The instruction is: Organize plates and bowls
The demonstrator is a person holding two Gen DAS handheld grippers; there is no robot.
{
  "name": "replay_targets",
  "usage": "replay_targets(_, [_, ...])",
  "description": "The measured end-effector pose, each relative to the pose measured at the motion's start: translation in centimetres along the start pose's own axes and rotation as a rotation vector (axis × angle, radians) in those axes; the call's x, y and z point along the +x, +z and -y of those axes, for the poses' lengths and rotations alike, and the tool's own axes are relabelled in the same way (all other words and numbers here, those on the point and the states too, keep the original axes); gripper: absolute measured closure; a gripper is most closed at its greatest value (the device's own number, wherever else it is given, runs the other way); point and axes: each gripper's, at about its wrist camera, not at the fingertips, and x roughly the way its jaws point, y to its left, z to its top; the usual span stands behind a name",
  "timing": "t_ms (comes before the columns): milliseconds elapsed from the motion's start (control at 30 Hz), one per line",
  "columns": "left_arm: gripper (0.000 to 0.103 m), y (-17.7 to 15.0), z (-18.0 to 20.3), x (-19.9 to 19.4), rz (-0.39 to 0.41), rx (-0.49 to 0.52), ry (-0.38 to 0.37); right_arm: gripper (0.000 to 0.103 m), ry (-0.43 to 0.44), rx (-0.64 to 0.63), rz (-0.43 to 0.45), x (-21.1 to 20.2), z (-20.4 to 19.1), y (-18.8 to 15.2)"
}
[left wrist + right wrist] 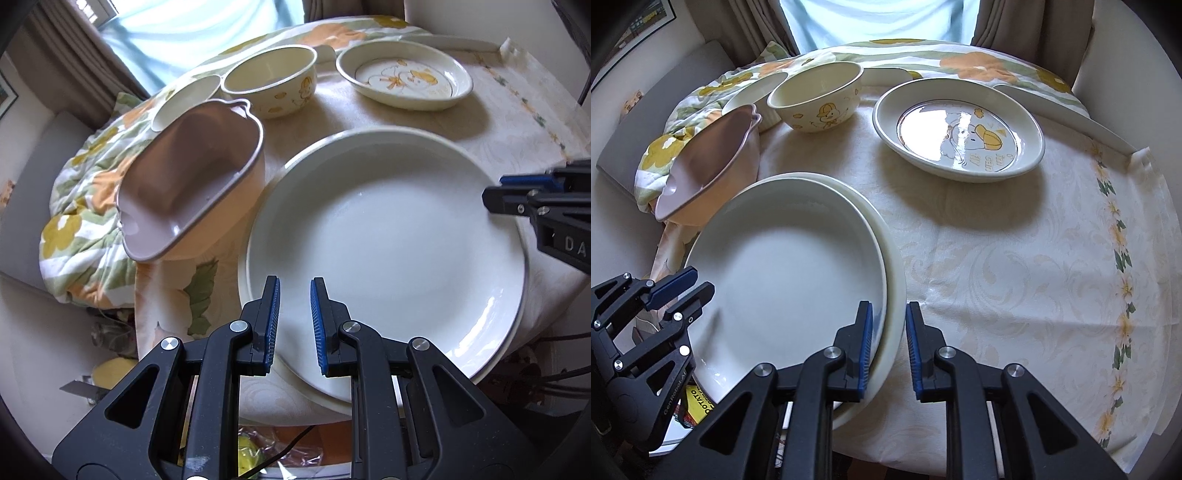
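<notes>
Desk [1015, 258]: covered by a cream cloth with a flower border down the right of the right wrist view; it fills most of both frames.
Quilt [85, 192]: floral, orange and green, bunched along the far and left edge of the desk.
White plates [388, 236]: two stacked, the upper one [790, 266] sitting slightly off-centre on the lower one [895, 295], lower centre of the left wrist view, lower left of the right wrist view.
Duck plate [960, 129]: oval, cream, cartoon duck print, upper right of centre, well apart from the stack.
Pink dish [192, 177]: handled, tilted, propped at the desk's left edge just beside the stack.
Duck bowl [818, 98]: cream, upright, upper centre, beside a small ribbed white bowl [753, 96] partly hidden behind the pink dish.
Left gripper [295, 317]: jaws narrowly parted, holding nothing, over the near rim of the stack.
Right gripper [889, 345]: jaws narrowly parted, astride the stack's right rim; whether the pads touch it, I cannot tell.
</notes>
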Motion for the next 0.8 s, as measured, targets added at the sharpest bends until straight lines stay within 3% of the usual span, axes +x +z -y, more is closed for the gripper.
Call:
replay_targets(133, [0.087, 1.9, -1.4, -2.3, 0.052, -0.053, -0.05, 0.087, 0.06, 0.066, 0.048, -2.1, 1.0, 0.6])
replay_targets(167, [0.078, 2.7, -1.9, -3.1, 0.072, -0.069, -0.07, 0.087, 0.069, 0.076, 0.065, -2.9, 1.2, 0.9])
replay_targets(233, [0.041, 4.1, -2.7, -4.1, 0.105, -0.091, -0.093, 0.081, 0.098, 0.096, 0.101, -4.5, 2.0, 1.7])
replay_targets(267, [0.01, 4.9, -3.1, -4.7, 0.133, -0.099, -0.099, 0.072, 0.106, 0.105, 0.124, -5.3, 2.4, 2.0])
replay_targets(300, [0.001, 5.6, -3.4, -5.4, 0.173, -0.107, -0.109, 0.039, 0.106, 0.113, 0.152, -6.1, 2.8, 2.3])
replay_targets(333, [0.001, 6.2, -3.6, -6.0, 0.202, -0.113, -0.126, 0.007, 0.103, 0.121, 0.186, -7.1, 3.3, 2.6])
replay_targets(367, [0.001, 7.1, -3.7, -6.3, 0.213, -0.117, -0.164, 0.003, 0.103, 0.126, 0.207, -7.8, 3.7, 2.9])
replay_targets(600, [0.001, 12.4, -3.5, -4.3, 0.151, -0.246, -0.378, 0.003, 0.02, 0.106, 0.242, -10.9, 8.3, 7.1])
replay_targets(667, [0.001, 13.5, -3.0, -3.3, 0.128, -0.28, -0.406, 0.003, 0.019, 0.088, 0.251, -11.0, 10.0, 8.6])
replay_targets(800, [0.004, 15.2, -1.6, -0.8, 0.077, -0.348, -0.422, 0.003, 0.086, 0.056, 0.18, -8.0, 13.5, 12.1])
